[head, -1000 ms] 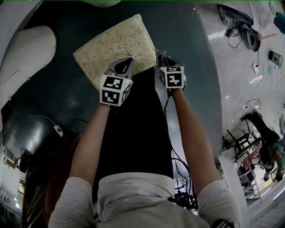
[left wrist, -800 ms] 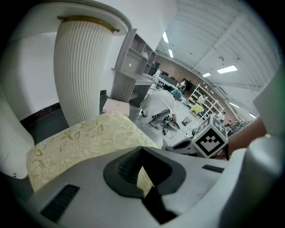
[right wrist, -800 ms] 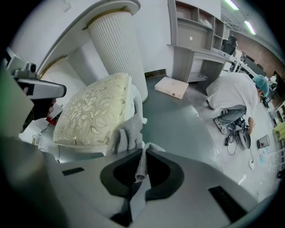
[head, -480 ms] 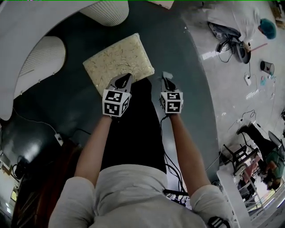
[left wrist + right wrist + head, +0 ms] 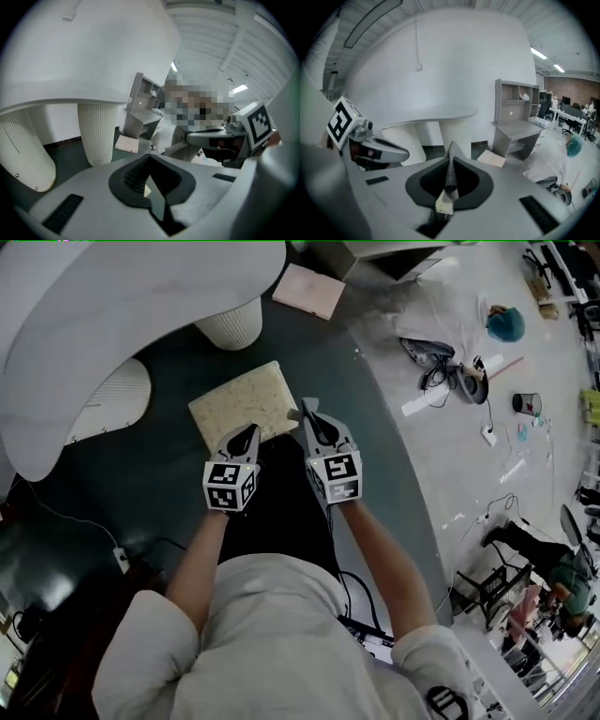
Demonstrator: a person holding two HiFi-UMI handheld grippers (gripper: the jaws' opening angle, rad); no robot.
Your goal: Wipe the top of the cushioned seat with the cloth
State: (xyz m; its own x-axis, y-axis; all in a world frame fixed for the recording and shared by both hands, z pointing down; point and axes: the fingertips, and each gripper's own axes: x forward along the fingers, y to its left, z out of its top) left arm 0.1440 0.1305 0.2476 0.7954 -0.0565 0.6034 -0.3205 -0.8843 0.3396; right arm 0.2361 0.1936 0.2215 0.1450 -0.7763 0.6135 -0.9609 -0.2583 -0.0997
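Note:
The cushioned seat (image 5: 239,404) is a cream, leaf-patterned square pad lying on the dark floor below the white table. My left gripper (image 5: 251,430) hovers over the pad's near edge with its jaws shut and nothing between them; a sliver of cream shows under them in the left gripper view (image 5: 150,157). My right gripper (image 5: 307,409) hangs by the pad's right corner, shut on a thin grey cloth (image 5: 450,180) with a pale tag at its lower end. Only a small grey tuft of that cloth (image 5: 298,412) shows from above. Both grippers are raised off the pad.
A curved white table (image 5: 112,324) on ribbed white pedestals (image 5: 230,329) overhangs the far side. A flat pinkish board (image 5: 309,289) lies beyond, near a grey shelf desk (image 5: 518,117). A person in white with a teal cap (image 5: 469,329) is on the pale floor at right. Cables (image 5: 122,559) trail near left.
The head camera has risen, so the cushion looks smaller and farther. Both grippers have come up off the pad, and the right one has swung left, closer to the left gripper.

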